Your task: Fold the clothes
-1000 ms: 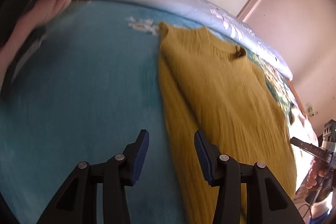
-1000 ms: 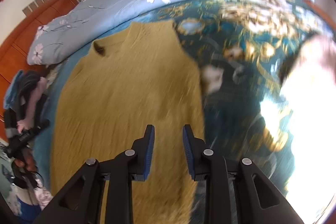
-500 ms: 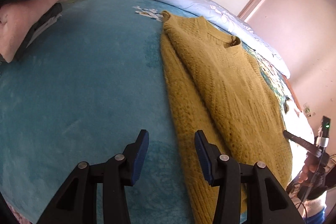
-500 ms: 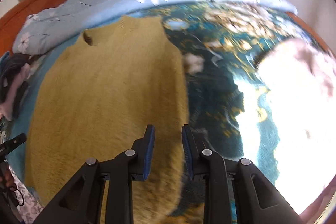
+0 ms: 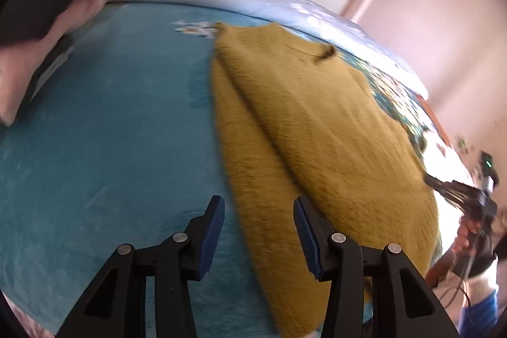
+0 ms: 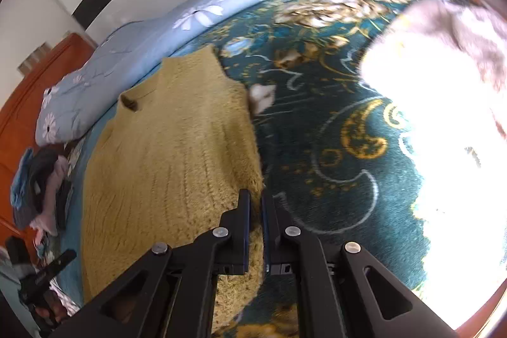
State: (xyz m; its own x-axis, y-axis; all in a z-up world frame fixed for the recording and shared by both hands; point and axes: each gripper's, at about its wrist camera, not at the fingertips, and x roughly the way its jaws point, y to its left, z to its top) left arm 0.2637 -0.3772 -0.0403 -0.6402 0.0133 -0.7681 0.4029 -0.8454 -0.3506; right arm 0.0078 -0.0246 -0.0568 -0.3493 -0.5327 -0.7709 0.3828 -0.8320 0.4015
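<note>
A mustard-yellow knit sweater (image 5: pixel 317 116) lies flat on the bed, collar at the far end and its left side folded inward. In the left wrist view my left gripper (image 5: pixel 258 205) hovers open over the sweater's near left edge, with the knit showing between its blue pads but untouched. Seen from the right wrist, the sweater (image 6: pixel 164 154) fills the left half. My right gripper (image 6: pixel 255 198) sits at its near right edge, jaws closing to a thin slit with the knit edge pinched between them.
A teal bedspread (image 5: pixel 95 148) turns to gold floral pattern (image 6: pixel 317 132) on the right. A pale blue flowered quilt (image 6: pixel 190 18) lines the far edge. A clothes pile (image 5: pixel 47 5) lies at the far left. A pinkish garment (image 6: pixel 459 37) lies in glaring sunlight.
My right gripper moved to the sweater's right edge and its jaws went from apart to nearly touching. My left gripper shifted right, so the sweater's left edge now lies between its fingers.
</note>
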